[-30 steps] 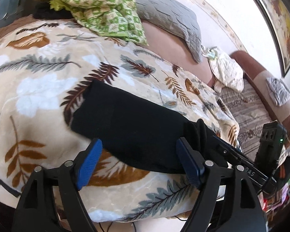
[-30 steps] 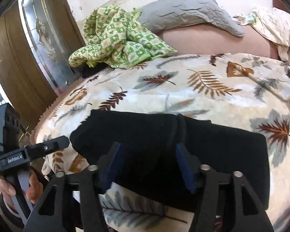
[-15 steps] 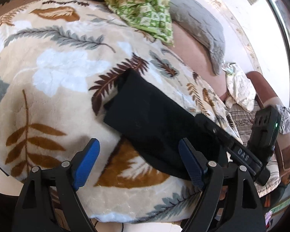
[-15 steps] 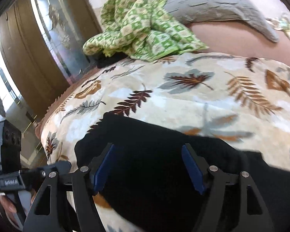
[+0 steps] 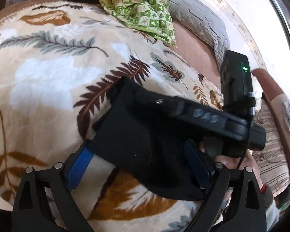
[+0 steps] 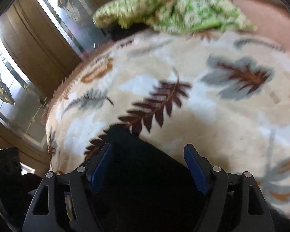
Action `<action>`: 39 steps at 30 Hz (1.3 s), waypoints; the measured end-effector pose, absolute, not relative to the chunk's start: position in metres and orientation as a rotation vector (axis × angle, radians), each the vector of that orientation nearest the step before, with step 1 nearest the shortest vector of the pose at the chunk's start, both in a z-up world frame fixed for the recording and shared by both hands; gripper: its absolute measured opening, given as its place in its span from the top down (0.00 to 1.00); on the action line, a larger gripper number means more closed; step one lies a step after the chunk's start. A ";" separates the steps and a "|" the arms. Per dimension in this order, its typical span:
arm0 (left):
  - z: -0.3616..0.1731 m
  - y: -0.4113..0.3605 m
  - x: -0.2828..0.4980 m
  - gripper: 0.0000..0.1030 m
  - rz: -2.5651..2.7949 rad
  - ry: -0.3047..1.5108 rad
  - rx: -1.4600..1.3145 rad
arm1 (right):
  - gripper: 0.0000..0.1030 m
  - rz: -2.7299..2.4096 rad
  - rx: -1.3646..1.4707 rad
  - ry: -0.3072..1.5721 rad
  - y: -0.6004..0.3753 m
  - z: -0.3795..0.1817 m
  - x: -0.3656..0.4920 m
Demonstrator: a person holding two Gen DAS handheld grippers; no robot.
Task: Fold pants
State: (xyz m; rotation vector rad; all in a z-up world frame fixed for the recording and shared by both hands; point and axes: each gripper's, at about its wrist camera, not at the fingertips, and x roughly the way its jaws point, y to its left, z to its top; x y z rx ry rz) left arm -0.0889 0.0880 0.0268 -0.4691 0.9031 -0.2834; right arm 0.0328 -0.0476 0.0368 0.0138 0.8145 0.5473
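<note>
The folded black pants (image 5: pixel 141 141) lie on a cream blanket with a leaf print (image 5: pixel 48 89). My left gripper (image 5: pixel 139 160) is open, its blue pads on either side of the near end of the pants, which drape over the tips. The right gripper's body (image 5: pixel 212 119) crosses the far side of the pants in the left wrist view. In the right wrist view my right gripper (image 6: pixel 147 162) is open with the black pants (image 6: pixel 143 183) filling the space between its fingers. That view is blurred.
A green and white checked cloth (image 5: pixel 137 5) and a grey pillow (image 5: pixel 199 21) lie at the far end of the bed. A striped sofa arm (image 5: pixel 272 135) is at the right. A wooden door with glass (image 6: pixel 29 48) stands left of the bed.
Both grippers have moved in over the pants. The right gripper has swept left across the pants toward the left gripper. The pants now lie between the fingers of both.
</note>
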 end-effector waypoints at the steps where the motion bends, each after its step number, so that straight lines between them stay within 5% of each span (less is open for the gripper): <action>1: 0.027 0.087 -0.088 0.14 -0.284 0.897 -0.460 | 0.35 0.543 -0.003 0.785 -0.045 0.036 0.030; 2: 0.028 0.085 -0.088 0.39 -0.289 0.891 -0.453 | 0.62 0.559 -0.003 0.779 -0.044 0.037 0.028; 4: 0.030 0.081 -0.084 0.73 -0.316 0.915 -0.438 | 0.76 0.579 0.064 0.772 -0.050 0.042 0.024; 8: 0.054 0.076 -0.095 0.80 -0.367 0.813 -0.425 | 0.87 0.591 0.145 0.695 -0.072 0.066 0.005; 17: 0.105 -0.007 -0.137 0.81 -0.635 0.634 -0.194 | 0.83 0.450 0.332 0.467 -0.181 0.120 -0.088; 19: 0.100 -0.026 -0.140 0.81 -0.666 0.656 -0.151 | 0.54 0.356 0.400 0.466 -0.215 0.117 -0.110; 20: 0.097 -0.036 -0.143 0.81 -0.687 0.671 -0.129 | 0.24 0.329 0.454 0.461 -0.231 0.112 -0.121; 21: 0.094 -0.043 -0.145 0.81 -0.704 0.683 -0.118 | 0.15 0.325 0.503 0.451 -0.242 0.108 -0.128; 29: 0.089 -0.068 -0.163 0.81 -0.733 0.698 -0.041 | 0.16 0.371 0.607 0.587 -0.237 0.070 -0.126; 31: 0.089 -0.067 -0.167 0.81 -0.748 0.702 -0.023 | 0.33 0.397 0.601 0.638 -0.223 0.060 -0.114; 32: 0.090 -0.065 -0.170 0.80 -0.763 0.714 -0.012 | 0.69 0.404 0.580 0.642 -0.218 0.057 -0.112; 33: 0.090 -0.064 -0.169 0.80 -0.776 0.720 -0.010 | 0.81 0.379 0.557 0.635 -0.218 0.057 -0.113; 39: 0.122 -0.041 -0.180 0.61 -0.824 0.590 -0.013 | 0.85 0.291 0.481 0.489 -0.257 0.091 -0.156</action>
